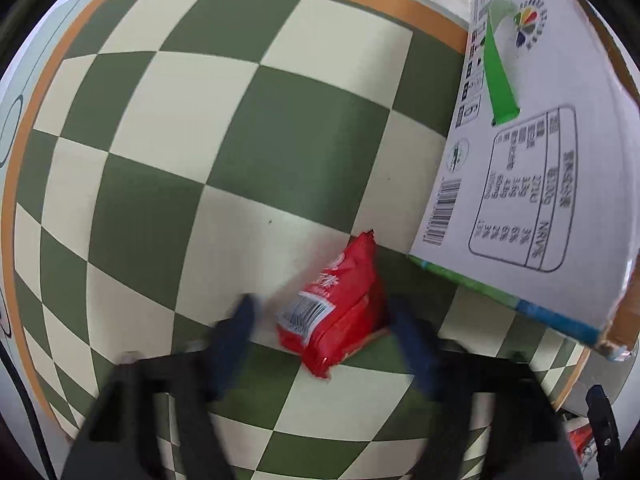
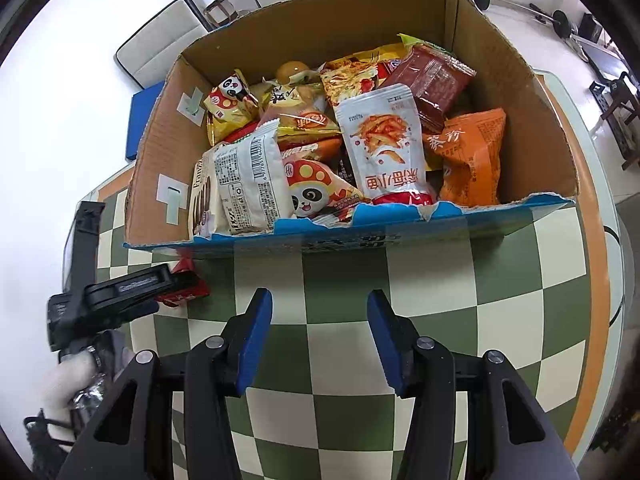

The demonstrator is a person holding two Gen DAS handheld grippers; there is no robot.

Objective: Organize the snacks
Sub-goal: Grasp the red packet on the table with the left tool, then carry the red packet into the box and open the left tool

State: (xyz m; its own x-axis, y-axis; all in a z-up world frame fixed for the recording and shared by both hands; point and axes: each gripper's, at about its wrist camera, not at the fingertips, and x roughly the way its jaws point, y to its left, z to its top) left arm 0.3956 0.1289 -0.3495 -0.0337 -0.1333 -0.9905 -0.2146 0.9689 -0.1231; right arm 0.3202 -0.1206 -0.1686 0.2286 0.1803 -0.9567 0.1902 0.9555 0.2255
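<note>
On checked cloth (image 1: 224,128) | crinkled red packet (image 1: 336,304) | cardboard box (image 1: 532,168) beside

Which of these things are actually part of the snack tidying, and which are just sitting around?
Part of the job:
- red snack packet lying on the table, between the left gripper fingers
- cardboard box full of snack bags
- right gripper, with nothing between its fingers

Just lying about:
- checkered tablecloth
- blue pad behind the box
- chairs beyond the table
</note>
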